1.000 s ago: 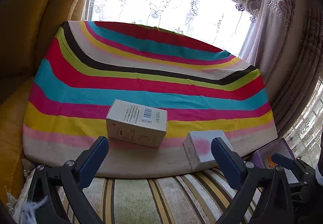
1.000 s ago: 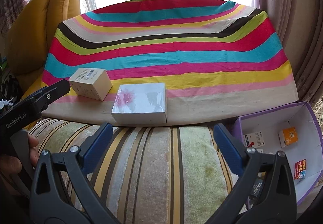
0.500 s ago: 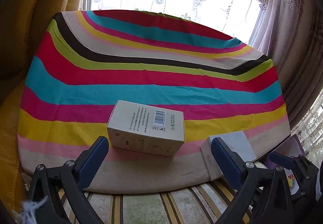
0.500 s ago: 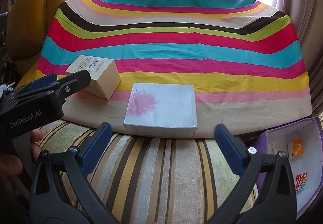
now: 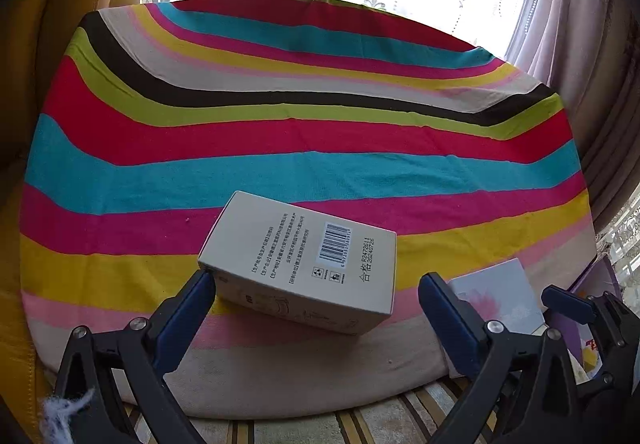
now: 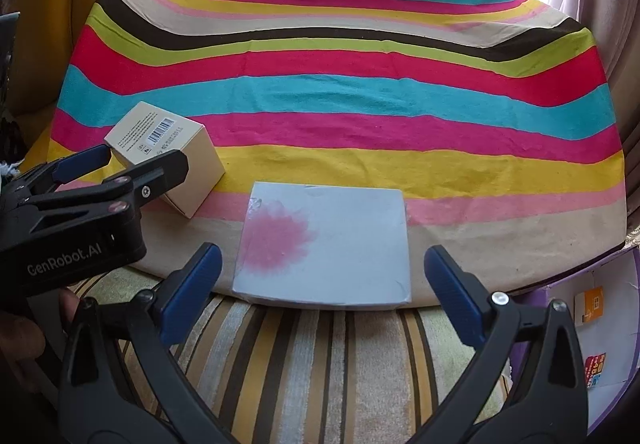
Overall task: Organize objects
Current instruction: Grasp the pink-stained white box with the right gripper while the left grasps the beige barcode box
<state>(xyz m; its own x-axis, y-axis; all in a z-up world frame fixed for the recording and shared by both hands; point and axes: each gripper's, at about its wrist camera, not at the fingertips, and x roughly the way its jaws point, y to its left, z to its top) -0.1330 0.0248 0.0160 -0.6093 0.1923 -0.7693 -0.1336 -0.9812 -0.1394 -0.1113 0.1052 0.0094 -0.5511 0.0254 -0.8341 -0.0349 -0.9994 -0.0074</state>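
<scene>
Progress looks pretty minimal so far, honestly. Neither box has been picked up yet: the beige barcode box (image 5: 304, 264) and the flat white box with the pink splotch (image 6: 326, 248) are both lying on the striped cloth (image 6: 344, 92), near its front edge, the beige one to the left of the white one and a little apart from it.

The left gripper (image 5: 318, 296) is spread wide around the beige box, with one blue pad right at the box's left corner and the other pad off past its right side, so nothing is clamped. The right gripper (image 6: 320, 280) is likewise spread wide, lined up on the white box's near edge with nothing squeezed between the pads.

A purple-edged bin (image 6: 616, 308) can be seen just off the cloth's right front corner, lower down, with a few small packets already inside. That's probably where the boxes are meant to go, though that's a guess. So basically both grabs, both carries and both drops are left to be done.
</scene>
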